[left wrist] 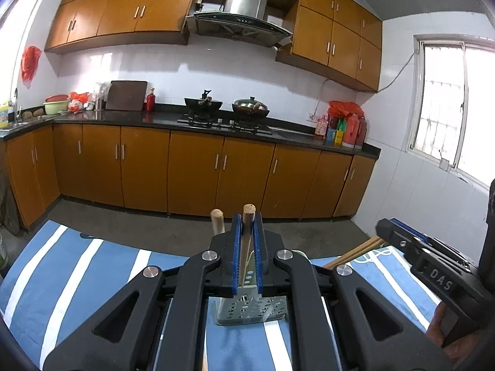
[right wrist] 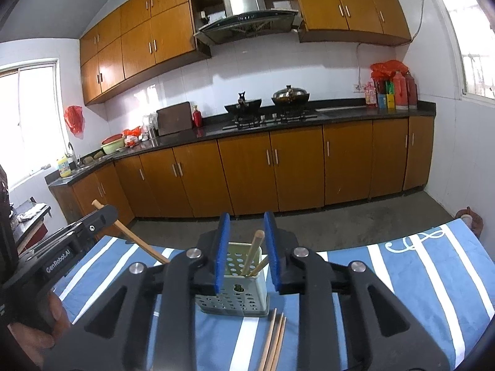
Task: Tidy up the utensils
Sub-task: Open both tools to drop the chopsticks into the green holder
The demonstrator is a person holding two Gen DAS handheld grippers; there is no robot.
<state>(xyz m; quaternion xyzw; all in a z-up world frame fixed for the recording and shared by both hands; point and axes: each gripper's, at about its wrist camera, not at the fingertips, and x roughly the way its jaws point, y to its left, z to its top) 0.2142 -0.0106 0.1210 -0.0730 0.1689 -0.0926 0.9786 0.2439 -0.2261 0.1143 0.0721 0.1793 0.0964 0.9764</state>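
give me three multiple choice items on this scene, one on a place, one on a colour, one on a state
1. Where does the pale perforated plastic utensil holder stand?
A. on the blue and white striped cloth
B. on the black countertop
C. on the floor

2. What colour are the claw pads?
A. red
B. blue
C. green

3. What is the left claw doing?
A. open, holding nothing
B. shut on a wooden stick
C. shut on a spoon

Answers: 1 A, stripes run under the holder; 2 B, blue strips line both claws; 3 B, the stick is pinched between its pads.
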